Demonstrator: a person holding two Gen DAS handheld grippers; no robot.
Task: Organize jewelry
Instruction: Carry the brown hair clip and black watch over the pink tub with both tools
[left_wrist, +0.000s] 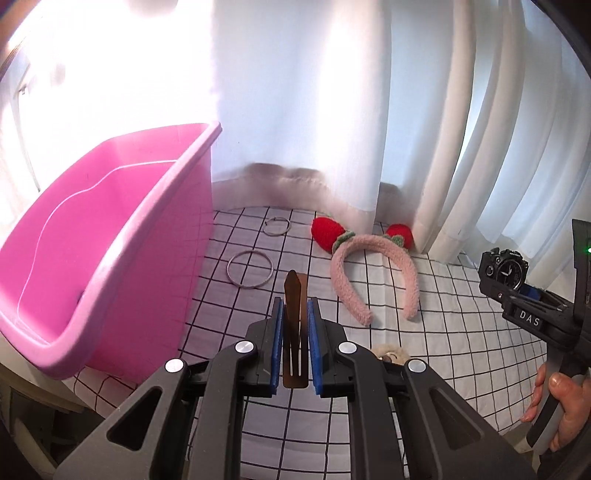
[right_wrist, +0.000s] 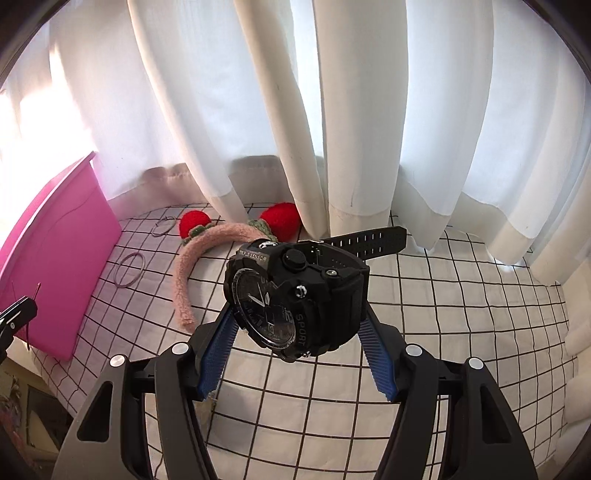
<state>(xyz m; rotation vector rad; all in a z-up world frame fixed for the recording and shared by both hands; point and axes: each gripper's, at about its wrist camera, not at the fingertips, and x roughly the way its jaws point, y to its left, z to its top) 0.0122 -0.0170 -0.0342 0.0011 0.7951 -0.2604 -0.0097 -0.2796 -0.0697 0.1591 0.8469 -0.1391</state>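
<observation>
Both grippers are loaded above the grid-checked white cloth (right_wrist: 443, 295).

The left gripper (left_wrist: 295, 317) clamps a brown flat hair clip (left_wrist: 294, 317) at lower centre beside the pink plastic bin (left_wrist: 110, 229); the right gripper (right_wrist: 299, 332) grips a black sport wristwatch (right_wrist: 295, 295) mid-frame.

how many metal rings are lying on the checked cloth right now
2. A larger ring lies beside the pink bin; a smaller ring lies farther back, near the curtain. More may be hidden behind the grippers.

White curtains (right_wrist: 354, 110) hung in folds behind the worktop, daylight glowing through them; a white cloth with black grid lines (right_wrist: 461, 314) covered the surface.
</observation>
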